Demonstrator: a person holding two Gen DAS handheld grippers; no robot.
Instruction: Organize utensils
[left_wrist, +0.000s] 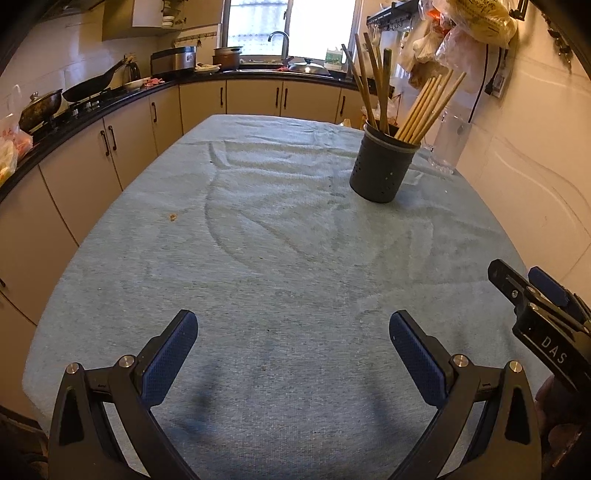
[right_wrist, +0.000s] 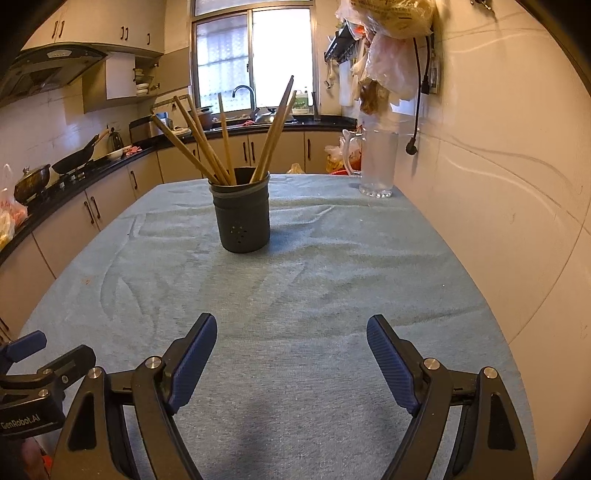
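Two tools: I've got both hovering low over the near end of the bench (right_wrist: 332, 295), nothing in either
Left tool (left_wrist: 293, 332): fingers spread wide, blue pads facing each other with only cloth between them
Right tool (right_wrist: 291, 336): same deal, splayed wide apart and empty; from my left camera it pokes in at the right edge (left_wrist: 517, 284)
Holder (right_wrist: 242, 218): dark perforated cup, standing upright on the blue cloth, well ahead of both tools, toward the far right part of the bench
Chopsticks (right_wrist: 207, 144): a bunch of wooden ones standing in the holder, fanned out and leaning against its rim
Glass mug (right_wrist: 376, 162): clear, at the far right corner by the wall, apart from the holder
Crumb (left_wrist: 172, 217): small brown speck on the cloth, left side
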